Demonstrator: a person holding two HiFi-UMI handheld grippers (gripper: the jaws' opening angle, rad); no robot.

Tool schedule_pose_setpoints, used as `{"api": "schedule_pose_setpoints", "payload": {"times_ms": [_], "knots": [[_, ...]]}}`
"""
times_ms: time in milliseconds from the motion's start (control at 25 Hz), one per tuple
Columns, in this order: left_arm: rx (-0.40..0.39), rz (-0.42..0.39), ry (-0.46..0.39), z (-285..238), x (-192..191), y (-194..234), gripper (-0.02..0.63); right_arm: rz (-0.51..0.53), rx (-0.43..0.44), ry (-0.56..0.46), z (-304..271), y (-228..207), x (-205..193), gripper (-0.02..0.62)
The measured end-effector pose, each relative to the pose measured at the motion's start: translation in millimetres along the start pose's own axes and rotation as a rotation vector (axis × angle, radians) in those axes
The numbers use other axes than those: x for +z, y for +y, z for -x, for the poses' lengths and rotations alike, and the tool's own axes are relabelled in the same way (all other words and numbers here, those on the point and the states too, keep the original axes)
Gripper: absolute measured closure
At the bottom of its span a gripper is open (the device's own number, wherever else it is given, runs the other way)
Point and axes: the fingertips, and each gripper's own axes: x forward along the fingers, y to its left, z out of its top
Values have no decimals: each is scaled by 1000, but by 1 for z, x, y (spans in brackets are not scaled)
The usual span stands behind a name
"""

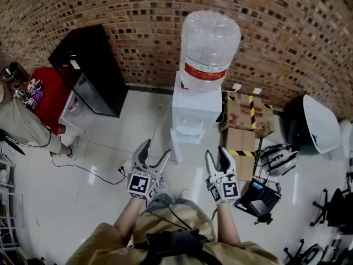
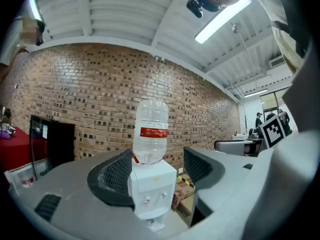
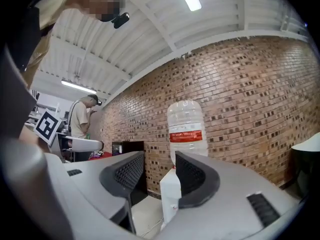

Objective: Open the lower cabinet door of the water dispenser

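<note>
The white water dispenser [image 1: 194, 114] stands against the brick wall with a clear bottle [image 1: 209, 47] on top. A white panel [image 1: 176, 146] juts from its lower front left, apparently the lower door swung out. Both grippers are held up level, short of the dispenser and apart from it. My left gripper [image 1: 156, 149] is open and empty; in the left gripper view the dispenser [image 2: 150, 189] shows between its fingers [image 2: 114, 176]. My right gripper [image 1: 216, 152] is partly open with nothing in it; its view shows the bottle [image 3: 186, 129] and a white panel [image 3: 170, 199] past the fingers [image 3: 192, 176].
A black cabinet [image 1: 94, 70] and a red table [image 1: 47, 95] stand to the left, with a person [image 1: 22, 127] beside them. Taped cardboard boxes [image 1: 248, 115] sit right of the dispenser. A black-and-white bin [image 1: 315, 125], floor gear [image 1: 258, 199] and a cable [image 1: 88, 169] lie around.
</note>
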Motion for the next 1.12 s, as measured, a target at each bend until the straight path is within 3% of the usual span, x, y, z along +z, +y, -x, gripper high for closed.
{"api": "schedule_pose_setpoints", "payload": {"times_ms": [80, 120, 200, 360, 480, 800, 1120], "knots": [[-9, -2, -8, 4, 8, -6, 290, 3, -31, -26, 6, -4, 16, 346], [-10, -4, -16, 6, 11, -8, 290, -3, -46, -40, 9, -5, 23, 299], [-8, -11, -39, 7, 17, -11, 290, -19, -81, -84, 12, -8, 41, 141], [-14, -31, -68, 0, 33, -9, 290, 6, -156, -164, 10, -12, 69, 138], [-6, -48, -92, -8, 42, 0, 290, 28, -161, -179, -1, -9, 77, 140], [51, -43, -96, -12, 34, 23, 290, 53, -189, -135, -9, -4, 67, 143], [49, -51, -75, -18, 26, 24, 290, 99, -203, -95, -11, -11, 63, 167]]}}
